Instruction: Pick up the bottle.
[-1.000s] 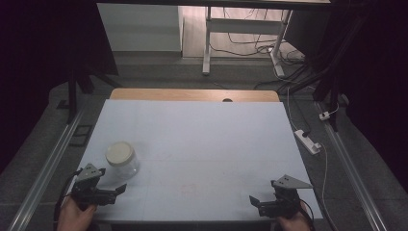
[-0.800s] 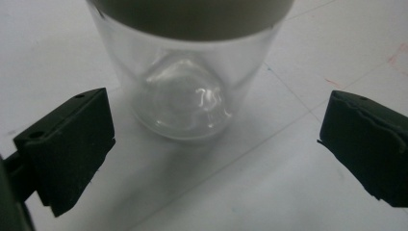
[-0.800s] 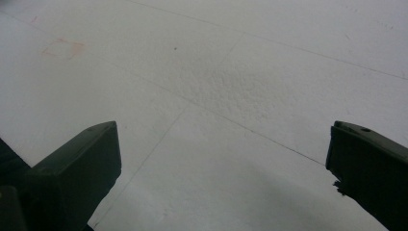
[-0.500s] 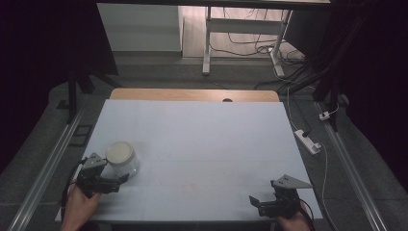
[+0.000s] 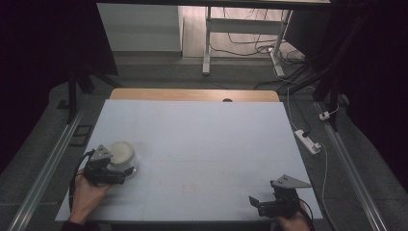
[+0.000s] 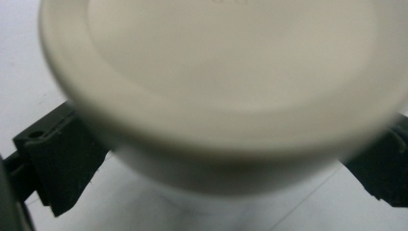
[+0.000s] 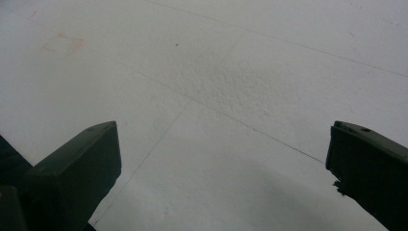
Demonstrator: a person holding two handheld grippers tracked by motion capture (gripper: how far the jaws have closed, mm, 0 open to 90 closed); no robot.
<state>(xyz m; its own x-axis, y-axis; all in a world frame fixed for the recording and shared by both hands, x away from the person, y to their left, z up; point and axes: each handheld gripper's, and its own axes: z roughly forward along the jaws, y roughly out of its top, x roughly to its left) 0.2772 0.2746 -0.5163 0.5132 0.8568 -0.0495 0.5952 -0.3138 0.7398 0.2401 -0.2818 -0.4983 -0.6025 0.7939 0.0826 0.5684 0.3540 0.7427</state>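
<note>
Before you lies a pale grey-white rectangular surface (image 5: pixel 207 144) with a wooden strip along its far edge. A round cream-lidded clear container (image 5: pixel 122 156) stands near its left front corner.

Cream-lidded clear jar (image 5: pixel 122 155) upright, table's near-left area.

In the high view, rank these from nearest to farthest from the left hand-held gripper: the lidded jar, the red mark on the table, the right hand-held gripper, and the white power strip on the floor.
From the left hand-held gripper:
1. Lidded jar, right at its jaws, near left of the table.
2. Red mark, faint, near the table's front middle.
3. Right hand-held gripper, at the front right corner.
4. White power strip, on the floor beyond the table's right edge.
</note>
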